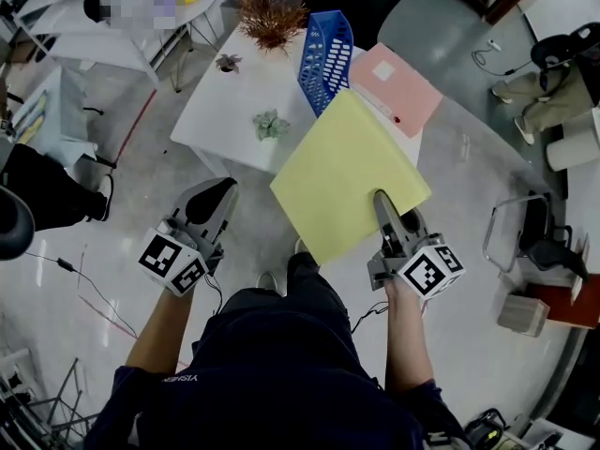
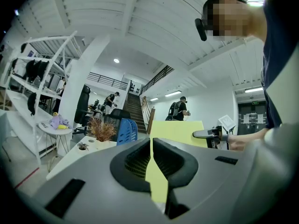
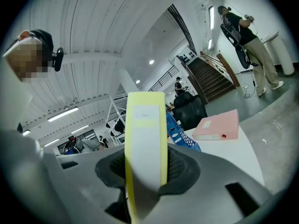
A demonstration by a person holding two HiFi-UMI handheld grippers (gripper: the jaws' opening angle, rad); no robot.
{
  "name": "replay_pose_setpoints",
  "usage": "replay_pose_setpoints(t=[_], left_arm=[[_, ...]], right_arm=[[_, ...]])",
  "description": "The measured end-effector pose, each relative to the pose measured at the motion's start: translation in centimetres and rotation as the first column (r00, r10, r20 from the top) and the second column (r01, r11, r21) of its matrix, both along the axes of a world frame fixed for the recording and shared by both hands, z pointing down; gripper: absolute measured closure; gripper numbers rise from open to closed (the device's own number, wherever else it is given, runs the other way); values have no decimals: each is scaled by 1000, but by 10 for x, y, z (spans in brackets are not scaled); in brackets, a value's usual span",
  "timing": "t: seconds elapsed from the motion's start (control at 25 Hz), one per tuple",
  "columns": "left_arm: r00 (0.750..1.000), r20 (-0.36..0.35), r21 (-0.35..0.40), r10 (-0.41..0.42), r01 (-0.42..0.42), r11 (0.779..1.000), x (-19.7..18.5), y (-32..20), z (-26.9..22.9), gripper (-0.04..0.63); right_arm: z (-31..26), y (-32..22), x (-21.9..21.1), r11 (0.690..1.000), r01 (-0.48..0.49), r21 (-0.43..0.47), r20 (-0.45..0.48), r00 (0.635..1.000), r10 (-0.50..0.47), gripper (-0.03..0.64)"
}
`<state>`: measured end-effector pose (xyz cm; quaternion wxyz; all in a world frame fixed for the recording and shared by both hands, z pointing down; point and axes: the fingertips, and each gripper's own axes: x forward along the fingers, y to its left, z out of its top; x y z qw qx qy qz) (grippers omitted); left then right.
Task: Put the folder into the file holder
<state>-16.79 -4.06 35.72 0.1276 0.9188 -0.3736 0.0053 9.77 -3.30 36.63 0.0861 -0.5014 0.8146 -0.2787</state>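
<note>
My right gripper [image 1: 385, 206] is shut on the near edge of a yellow folder [image 1: 349, 172] and holds it in the air, just short of the white table [image 1: 220, 111]. In the right gripper view the folder's spine [image 3: 145, 134] stands upright between the pads. The blue mesh file holder [image 1: 324, 54] stands on the table beyond the folder's far corner. My left gripper [image 1: 214, 204] hangs low at the left, jaws together with nothing in them. From the left gripper view the folder [image 2: 176, 132] and the holder [image 2: 126, 130] lie ahead.
A pink box file [image 1: 395, 86] lies on the table right of the holder. A dried plant [image 1: 272, 17] and two small succulents [image 1: 270, 124] stand to its left. A metal rack [image 1: 520, 237] and chairs stand on the floor. People walk in the background.
</note>
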Motion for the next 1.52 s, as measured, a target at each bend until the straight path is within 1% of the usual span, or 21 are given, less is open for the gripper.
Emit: replay_pose_setpoints(t=[0.6, 0.92, 1.16, 1.52], left_arm=[[999, 21, -28, -31, 32, 999, 61, -85, 7, 552], [998, 31, -41, -55, 56, 998, 89, -125, 11, 552], [997, 37, -45, -73, 75, 996, 109, -146, 12, 552], [994, 43, -49, -102, 104, 993, 125, -167, 19, 552]], right_arm=[[-20, -102, 65, 999, 34, 40, 16, 999, -35, 472], [-39, -145, 95, 996, 61, 69, 20, 998, -62, 472], [-51, -173, 116, 993, 80, 92, 25, 996, -82, 471], [-66, -206, 128, 985, 103, 136, -1, 995, -104, 471]])
